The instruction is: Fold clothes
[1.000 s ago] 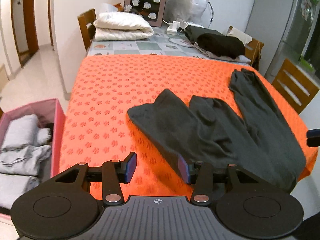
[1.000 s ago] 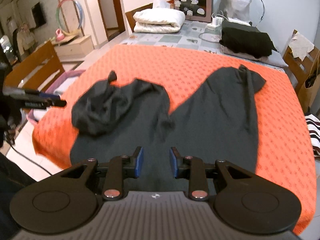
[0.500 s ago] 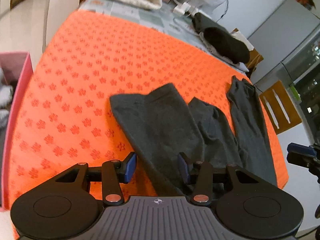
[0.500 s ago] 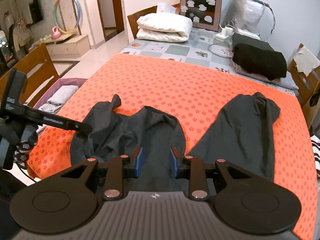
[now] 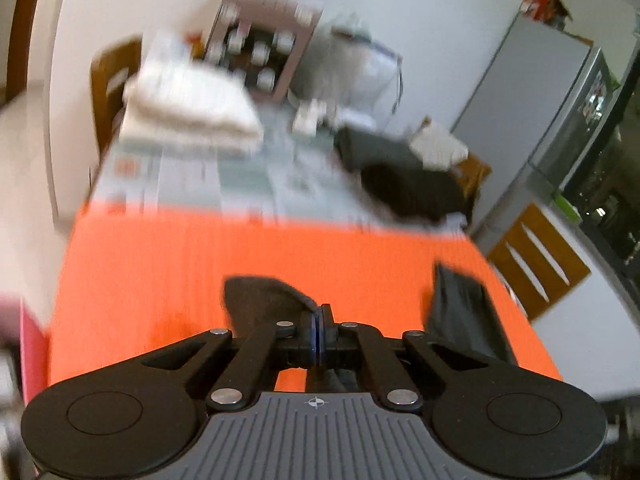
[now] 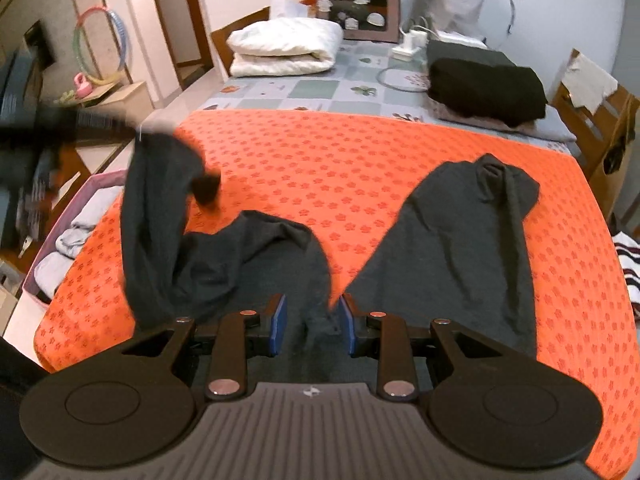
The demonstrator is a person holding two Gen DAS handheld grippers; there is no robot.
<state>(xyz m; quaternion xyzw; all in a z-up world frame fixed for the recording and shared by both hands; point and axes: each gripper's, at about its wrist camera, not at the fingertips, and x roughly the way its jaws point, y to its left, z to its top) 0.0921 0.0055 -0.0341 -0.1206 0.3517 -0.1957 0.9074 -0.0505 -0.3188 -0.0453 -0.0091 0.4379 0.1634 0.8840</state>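
Dark grey trousers (image 6: 452, 240) lie on the orange cloth (image 6: 340, 168) over the table. My left gripper (image 5: 320, 330) is shut on the left leg's fabric (image 5: 264, 296) and holds it lifted; the right wrist view shows that leg (image 6: 156, 208) hanging from the blurred left gripper (image 6: 136, 132). The other leg lies flat at the right (image 5: 464, 312). My right gripper (image 6: 311, 322) is open, low over the trousers' waist near the front edge, with fabric between its blue pads (image 6: 277, 322).
A pink bin (image 6: 64, 236) of folded grey clothes stands left of the table. At the back lie a white folded quilt (image 6: 284, 46), a dark clothes pile (image 6: 484, 84) and a box (image 6: 356, 0). Wooden chairs (image 5: 536, 264) stand at the right.
My left gripper has closed on the trouser leg and lifted it up off the cloth, moving fast. My right gripper has stayed open over the waist, shifted slightly closer.
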